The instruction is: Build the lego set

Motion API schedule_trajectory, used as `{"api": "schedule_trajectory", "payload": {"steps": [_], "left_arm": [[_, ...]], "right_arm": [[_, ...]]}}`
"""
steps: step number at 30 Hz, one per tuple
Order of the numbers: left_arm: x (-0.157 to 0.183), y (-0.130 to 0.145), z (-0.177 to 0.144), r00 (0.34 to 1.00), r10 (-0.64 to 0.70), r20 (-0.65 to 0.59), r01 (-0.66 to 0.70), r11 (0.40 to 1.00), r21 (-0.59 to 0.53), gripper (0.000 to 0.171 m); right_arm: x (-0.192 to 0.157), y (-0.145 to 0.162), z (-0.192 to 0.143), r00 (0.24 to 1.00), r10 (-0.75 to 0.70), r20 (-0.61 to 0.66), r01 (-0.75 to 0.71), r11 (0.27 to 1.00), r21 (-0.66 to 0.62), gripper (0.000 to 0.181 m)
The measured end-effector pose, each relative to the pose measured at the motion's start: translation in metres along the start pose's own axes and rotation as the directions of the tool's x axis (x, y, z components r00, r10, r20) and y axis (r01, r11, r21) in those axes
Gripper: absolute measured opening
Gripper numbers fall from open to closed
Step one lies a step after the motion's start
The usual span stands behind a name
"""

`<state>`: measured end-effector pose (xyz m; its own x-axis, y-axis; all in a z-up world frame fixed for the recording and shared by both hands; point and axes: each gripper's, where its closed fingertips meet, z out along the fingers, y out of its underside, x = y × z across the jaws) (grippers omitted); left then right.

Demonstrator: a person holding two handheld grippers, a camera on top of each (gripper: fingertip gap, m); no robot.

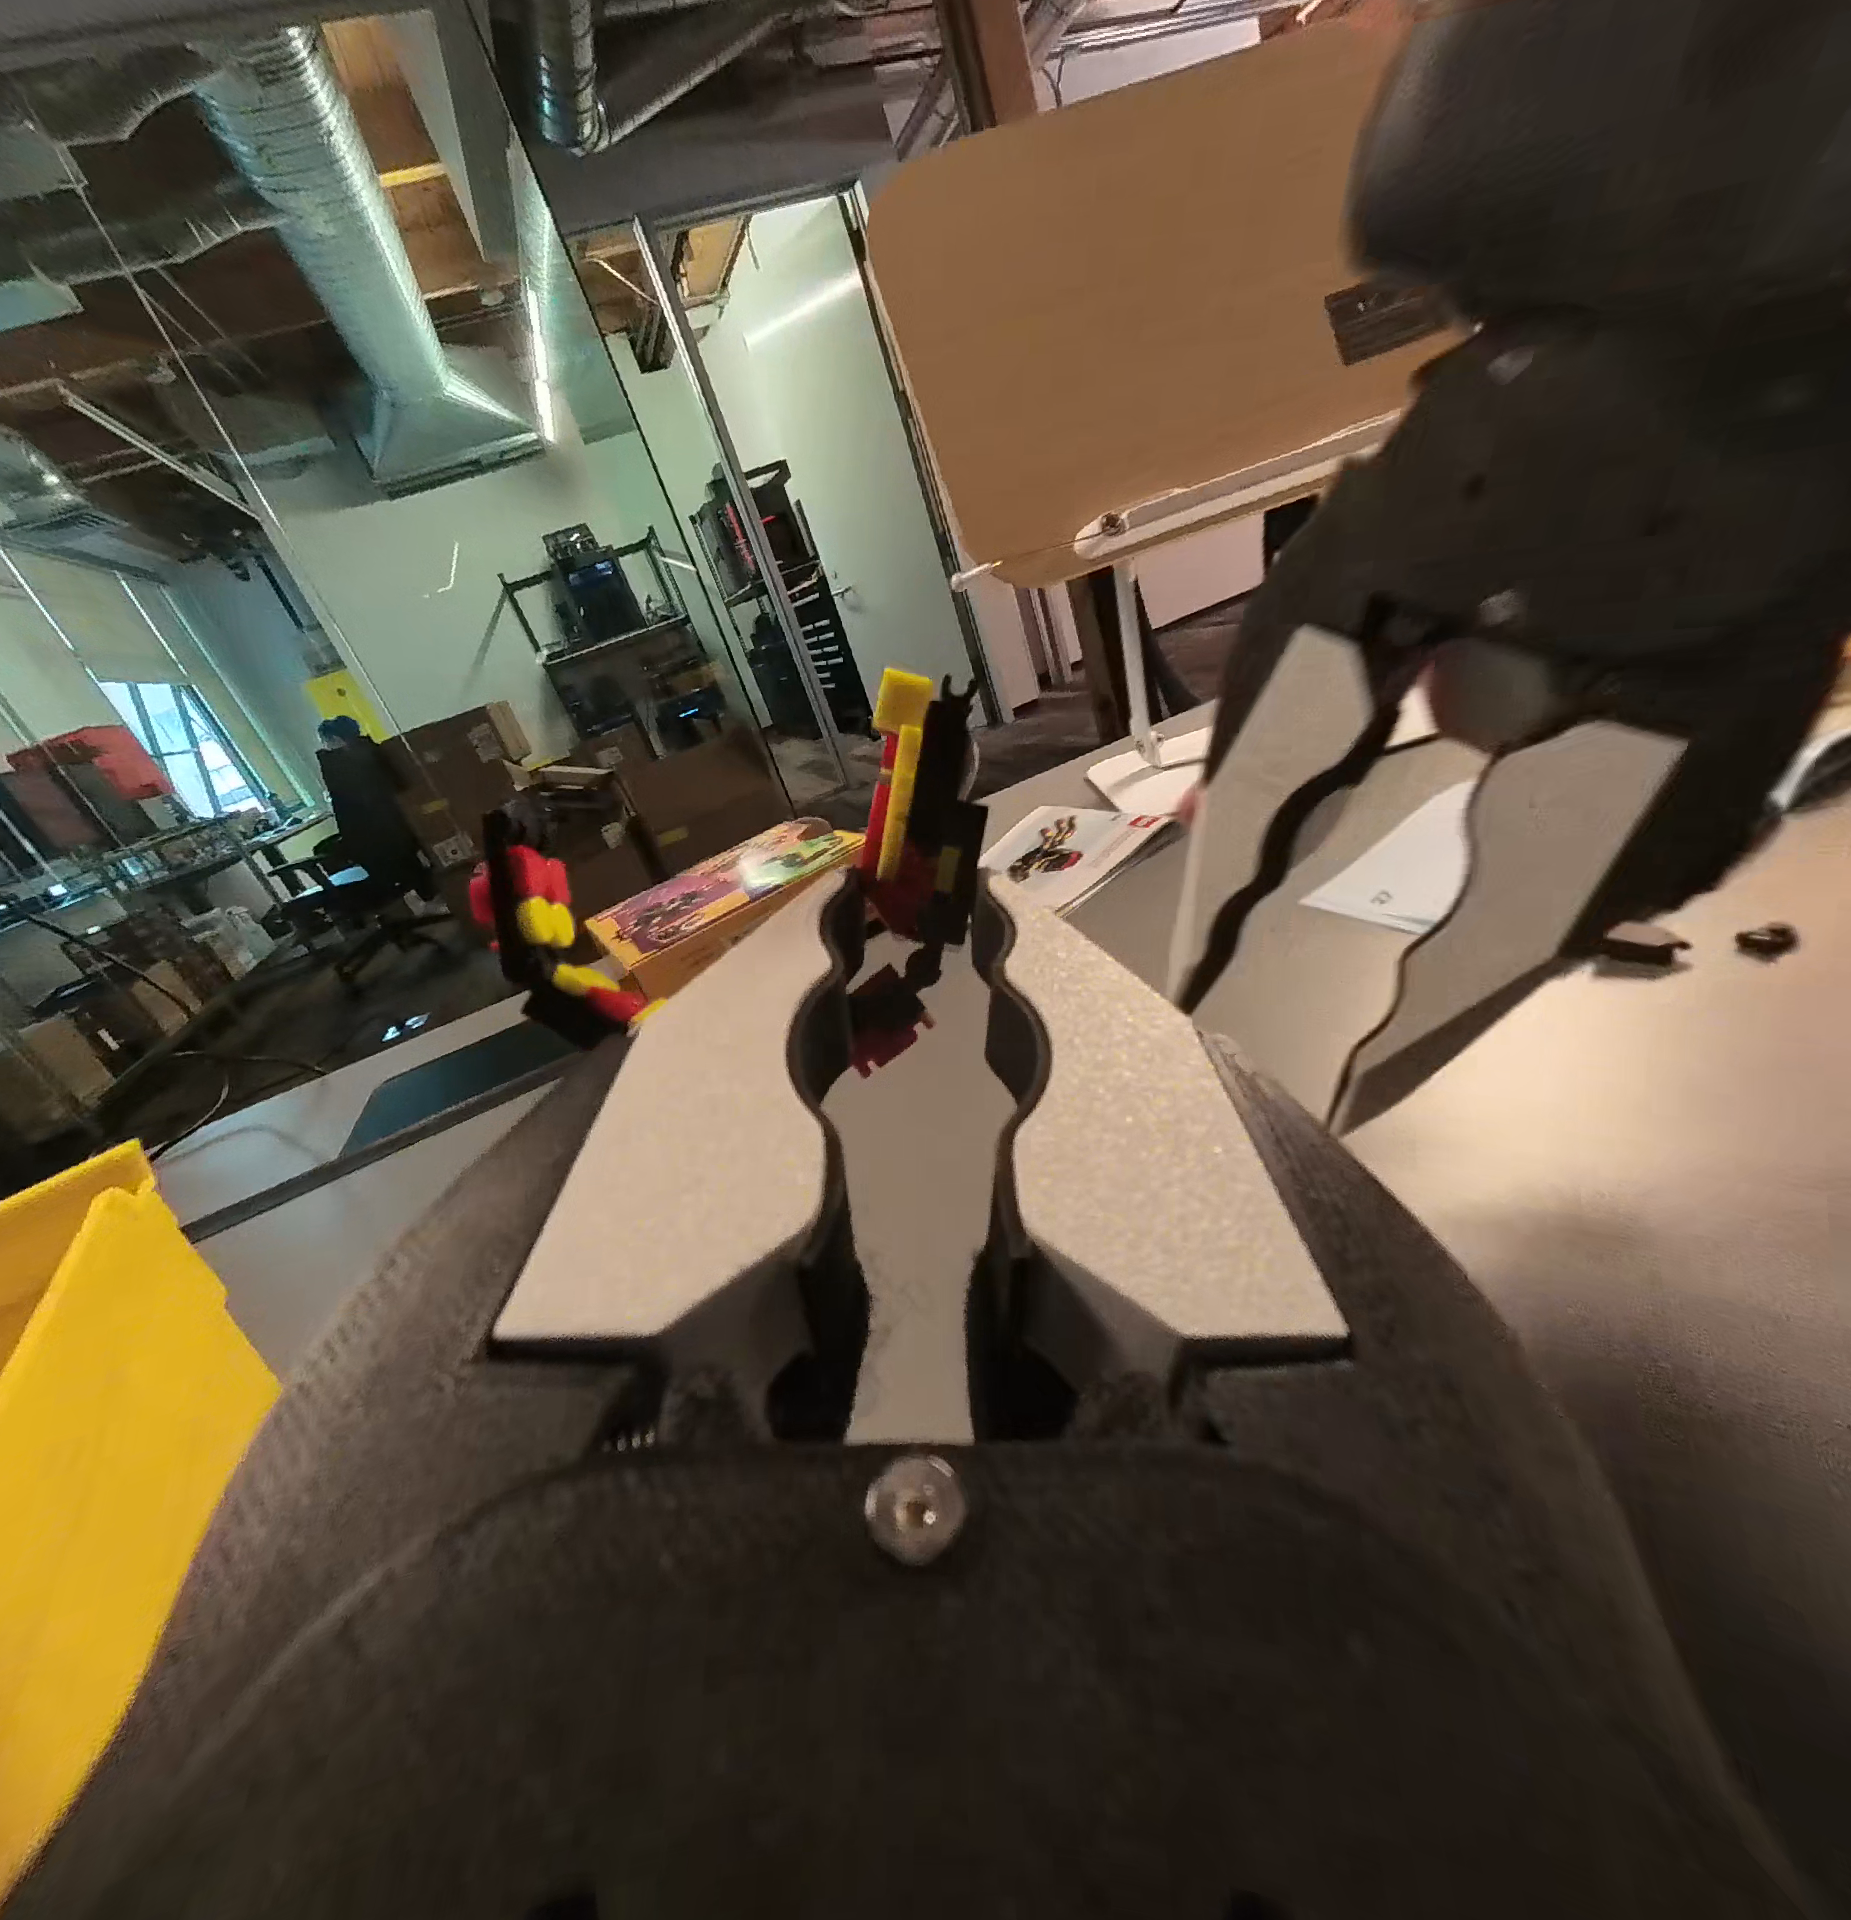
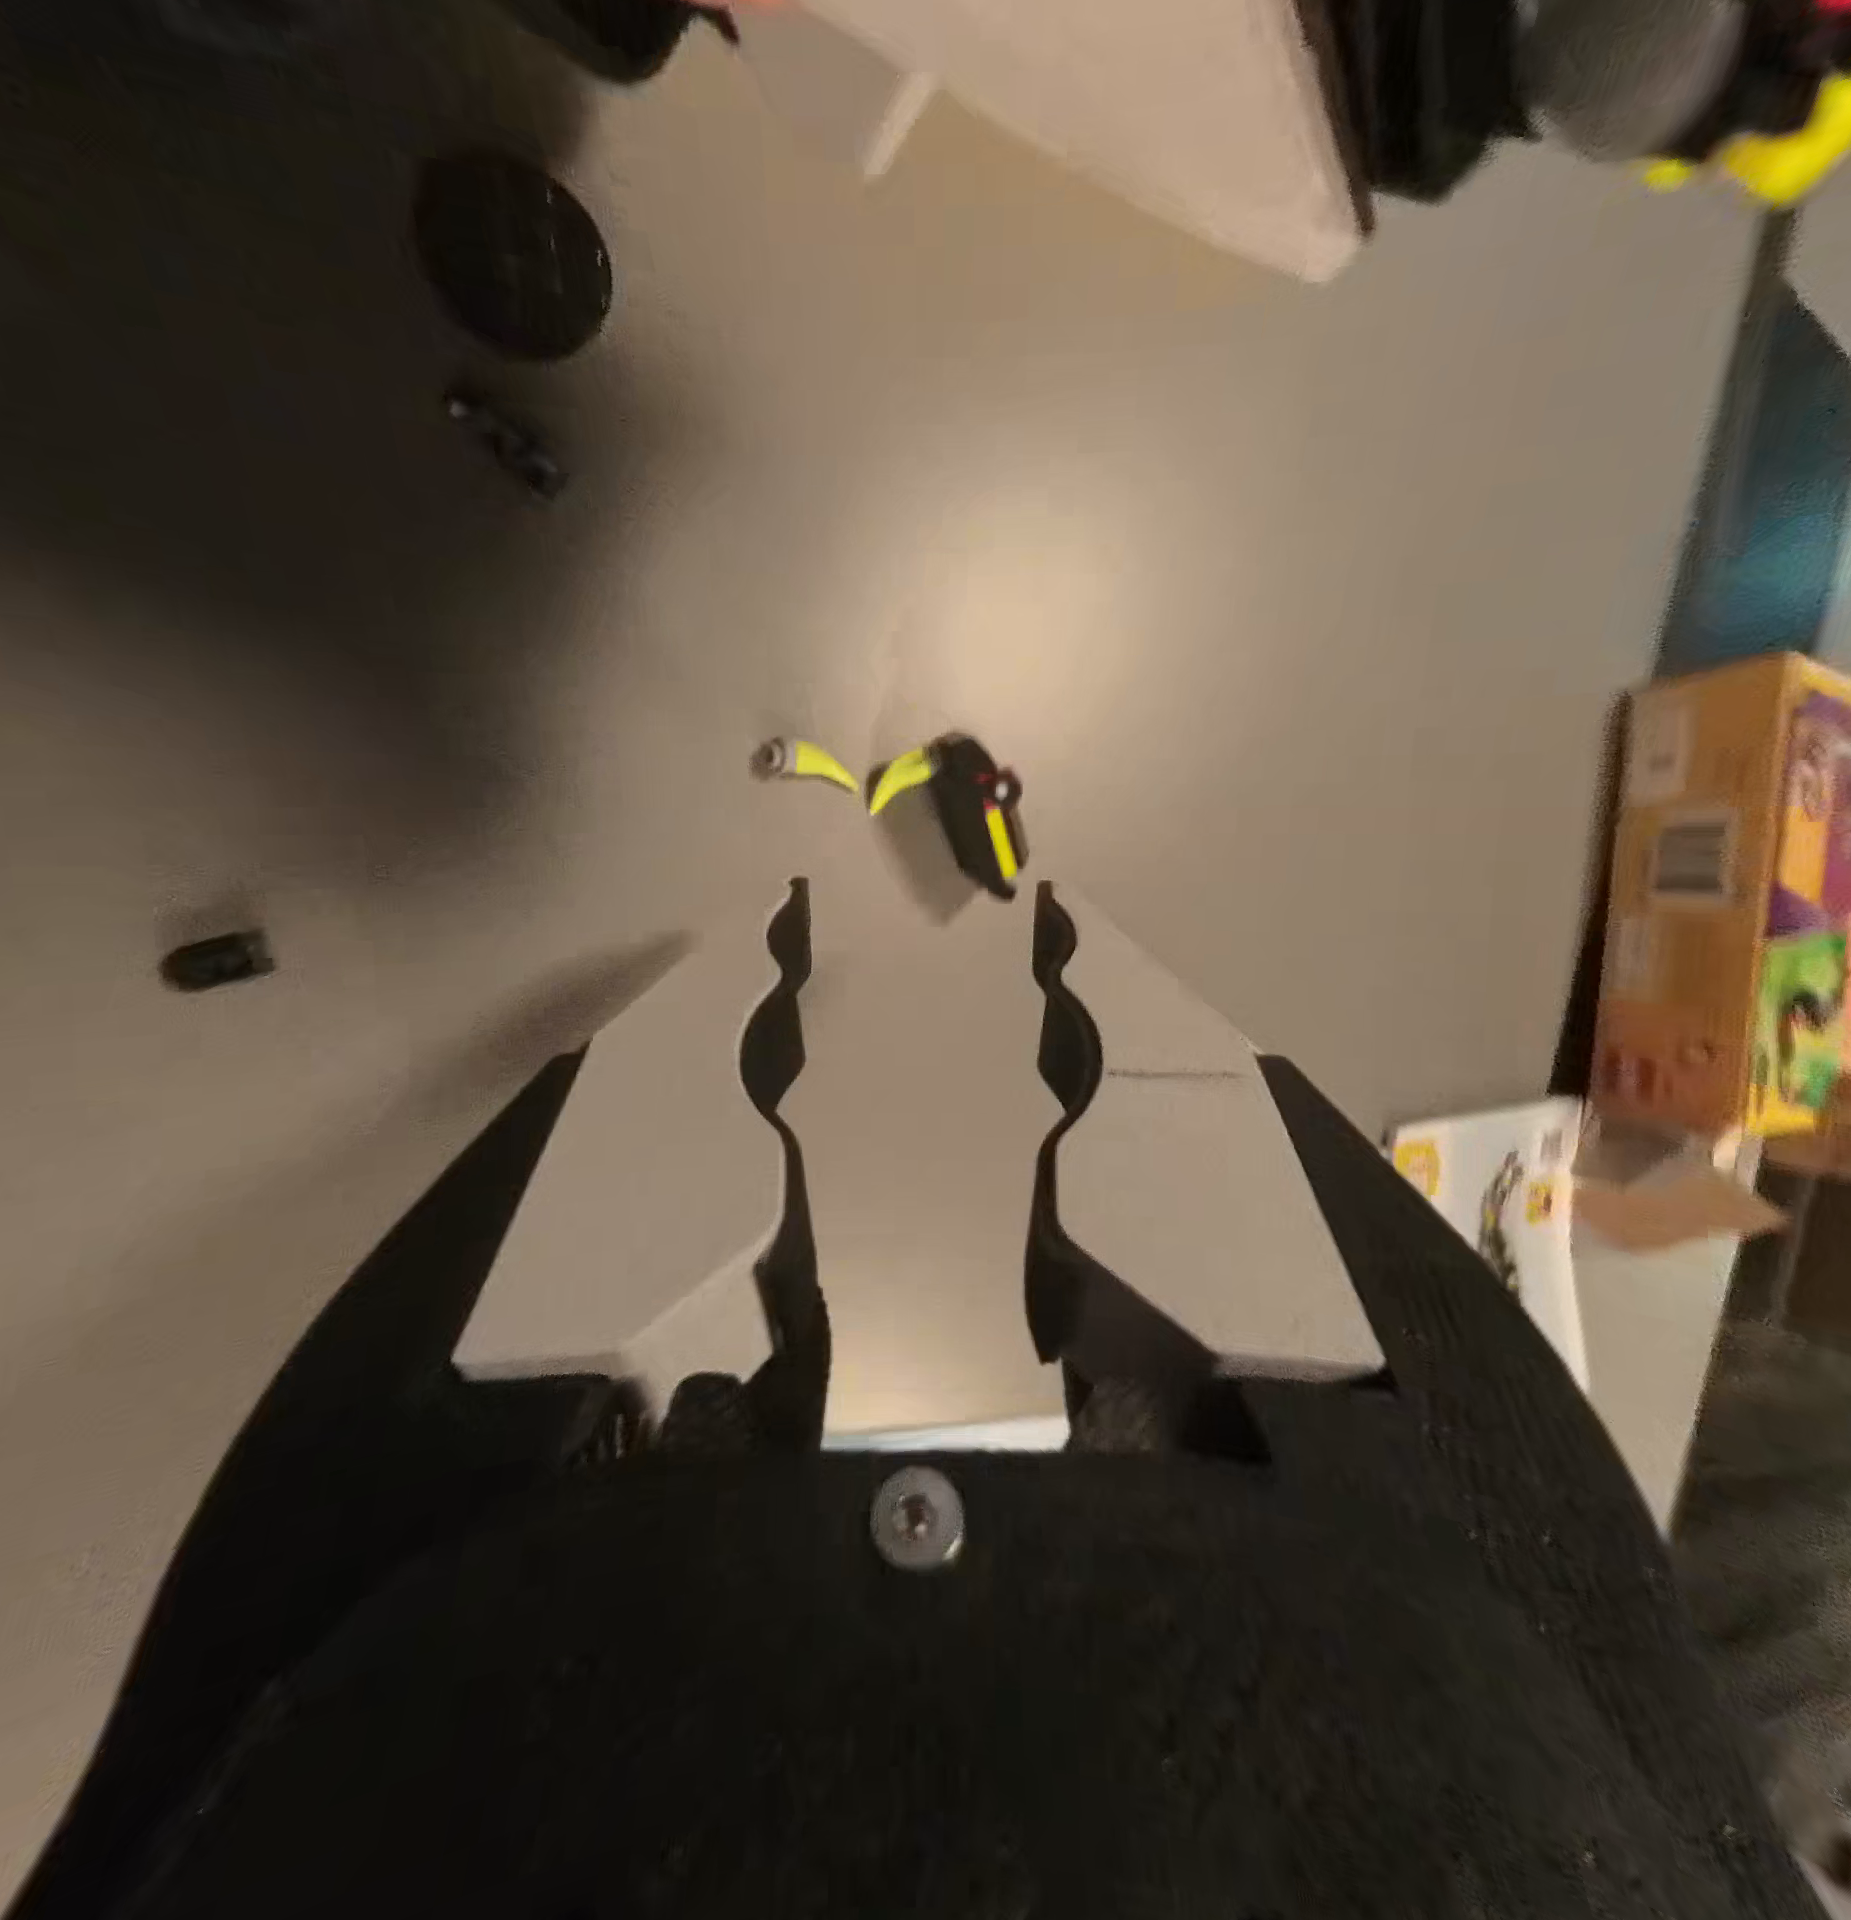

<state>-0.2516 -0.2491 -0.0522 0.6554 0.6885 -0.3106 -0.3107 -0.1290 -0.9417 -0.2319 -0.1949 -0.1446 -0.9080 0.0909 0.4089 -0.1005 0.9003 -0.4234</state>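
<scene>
My left gripper (image 1: 916, 888) is shut on a red, black and yellow lego model (image 1: 926, 821) that sticks up from between its fingertips. A red, yellow and black limb (image 1: 547, 935) hangs out to its left; I cannot tell how it joins. My right gripper (image 2: 921, 888) is open and empty, pointing down at the grey table. It also shows at the right of the left wrist view (image 1: 1264, 1060). Just beyond its tips lie a small black piece with a yellow stripe (image 2: 978, 821) and a yellow claw piece (image 2: 817, 769).
Small black pieces (image 2: 214, 956) (image 2: 505, 442) and a round black part (image 2: 516, 260) lie on the table (image 2: 1212, 520). The lego box (image 2: 1752, 904) and instruction booklet (image 2: 1492, 1195) sit at its right edge. A yellow bin (image 1: 69, 1455) is at my left, and a paper sheet (image 1: 1409, 862) lies beyond. About 11 cm separates my left fingertips from my right.
</scene>
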Motion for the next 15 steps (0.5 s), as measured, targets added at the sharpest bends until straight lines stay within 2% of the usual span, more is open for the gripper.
{"api": "schedule_trajectory", "payload": {"steps": [4, 9, 10, 12, 14, 15], "left_arm": [[-0.004, 0.001, -0.001, 1.0, -0.007, 0.015, 0.007, 1.0, 0.002, 0.019], [-0.005, 0.002, 0.0, 1.0, -0.017, 0.018, 0.017, 1.0, 0.001, 0.019], [-0.005, 0.002, 0.0, 1.0, -0.014, 0.02, 0.014, 1.0, -0.001, 0.019], [-0.004, 0.002, 0.0, 1.0, -0.007, 0.022, 0.007, 1.0, -0.002, 0.019], [-0.005, 0.002, -0.001, 0.999, 0.016, 0.035, -0.016, 1.0, -0.003, 0.019], [-0.005, 0.001, -0.001, 0.998, 0.037, 0.044, -0.037, 0.999, -0.002, 0.019]], "right_arm": [[0.005, -0.003, 0.026, 0.99, -0.082, 0.117, 0.089, 0.994, -0.059, 0.042], [0.009, -0.001, 0.038, 0.978, -0.103, 0.182, 0.12, 0.989, -0.086, 0.039], [0.01, 0.001, 0.04, 0.977, -0.105, 0.187, 0.124, 0.988, -0.094, 0.037], [0.014, 0.003, 0.042, 0.979, -0.122, 0.161, 0.138, 0.986, -0.093, 0.015], [0.019, 0.005, 0.039, 0.99, -0.086, 0.115, 0.096, 0.992, -0.082, 0.014], [0.02, 0.002, 0.033, 0.995, -0.014, 0.101, 0.018, 0.999, -0.041, 0.013]]}}
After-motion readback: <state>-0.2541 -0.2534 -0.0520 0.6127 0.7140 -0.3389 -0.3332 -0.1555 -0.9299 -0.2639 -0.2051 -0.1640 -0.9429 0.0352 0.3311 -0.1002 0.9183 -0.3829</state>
